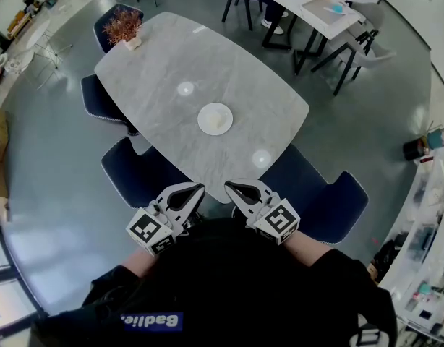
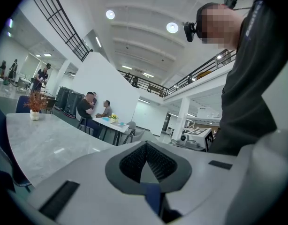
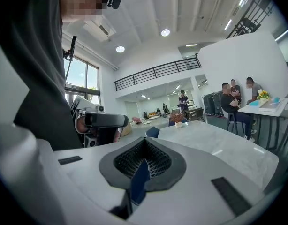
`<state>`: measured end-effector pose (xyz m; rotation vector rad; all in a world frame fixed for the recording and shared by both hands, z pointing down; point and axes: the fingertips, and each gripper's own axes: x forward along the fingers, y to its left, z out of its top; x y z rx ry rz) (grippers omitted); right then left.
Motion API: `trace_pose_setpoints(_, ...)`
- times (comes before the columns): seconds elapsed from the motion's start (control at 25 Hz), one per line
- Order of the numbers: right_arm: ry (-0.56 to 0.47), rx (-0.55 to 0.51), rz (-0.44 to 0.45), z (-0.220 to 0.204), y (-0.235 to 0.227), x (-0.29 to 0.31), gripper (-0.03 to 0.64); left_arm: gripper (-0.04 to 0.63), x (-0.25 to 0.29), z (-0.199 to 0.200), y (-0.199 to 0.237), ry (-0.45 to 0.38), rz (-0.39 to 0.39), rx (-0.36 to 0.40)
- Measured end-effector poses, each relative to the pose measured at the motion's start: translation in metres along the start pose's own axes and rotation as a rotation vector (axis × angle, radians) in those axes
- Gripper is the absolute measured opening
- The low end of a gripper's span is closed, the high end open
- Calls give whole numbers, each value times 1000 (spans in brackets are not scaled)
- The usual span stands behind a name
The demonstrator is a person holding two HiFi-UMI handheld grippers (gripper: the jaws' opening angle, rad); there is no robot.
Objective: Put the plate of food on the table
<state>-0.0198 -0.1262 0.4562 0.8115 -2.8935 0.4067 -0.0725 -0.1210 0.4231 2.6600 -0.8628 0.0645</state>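
Head view: plate (image 1: 215, 118) sits on table (image 1: 157, 71).

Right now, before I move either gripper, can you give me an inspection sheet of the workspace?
Surface: grey marble table; two bright spots on it look like lamp reflections.
Job's things: plate with pale food stands near the table's middle, apart from both grippers.
Clutter: potted plant at the table's far corner.
Grippers: left gripper and right gripper are held side by side near the person's chest, at the near table edge. Jaws together on both, nothing between them.
Cables: nothing seen.
Surroundings: dark blue chairs round the table; a white table beyond it, with people seated there.
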Motion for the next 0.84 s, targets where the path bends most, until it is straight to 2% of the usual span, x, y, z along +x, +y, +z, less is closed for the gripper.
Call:
trace_pose_setpoints(0.32, 35, 13, -10, 3, 2, -3, 9, 8, -1, 2, -1, -13, 4, -3)
trace_pose_setpoints(0.84, 20, 1, -7, 3, 2, -2, 9, 8, -2, 4, -2, -23, 3, -5)
